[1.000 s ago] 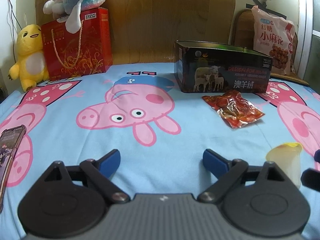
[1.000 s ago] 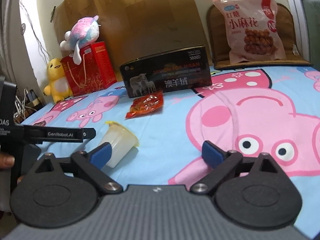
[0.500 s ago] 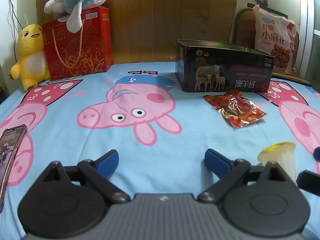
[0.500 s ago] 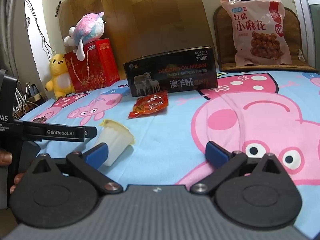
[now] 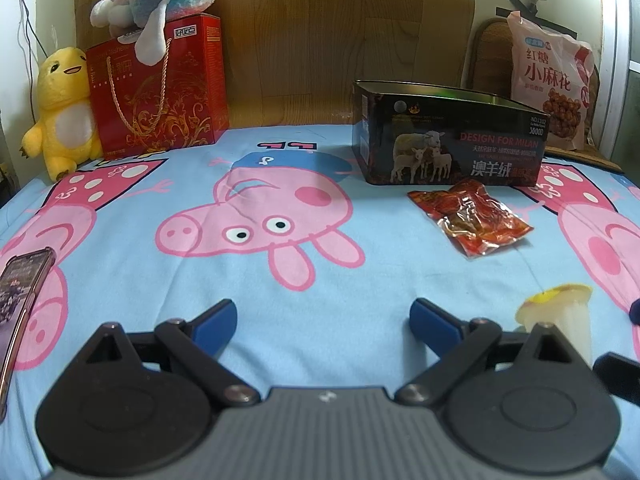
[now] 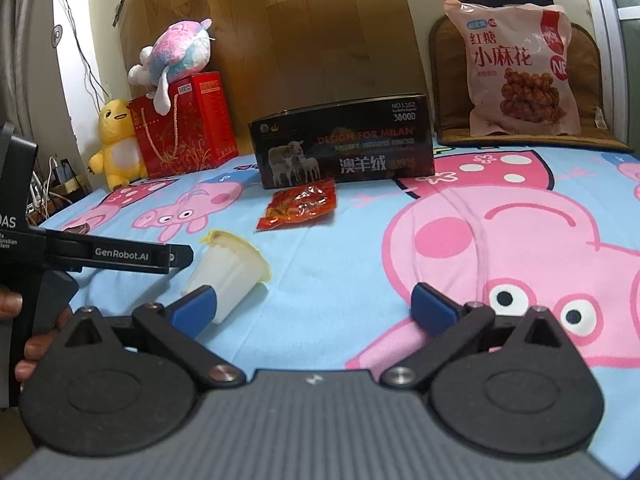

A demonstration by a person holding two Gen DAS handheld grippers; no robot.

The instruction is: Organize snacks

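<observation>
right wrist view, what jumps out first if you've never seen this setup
The cartoon-pig bedsheet fills the scene. A black tin box stands mid-bed with a red snack packet in front, and a jelly cup lies tipped by the open right gripper.

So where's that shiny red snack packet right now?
The shiny red snack packet lies flat on the blue cartoon-pig bedsheet, just in front of the open black tin box; in the left wrist view it sits right of centre, beyond the pale jelly cup.
</observation>
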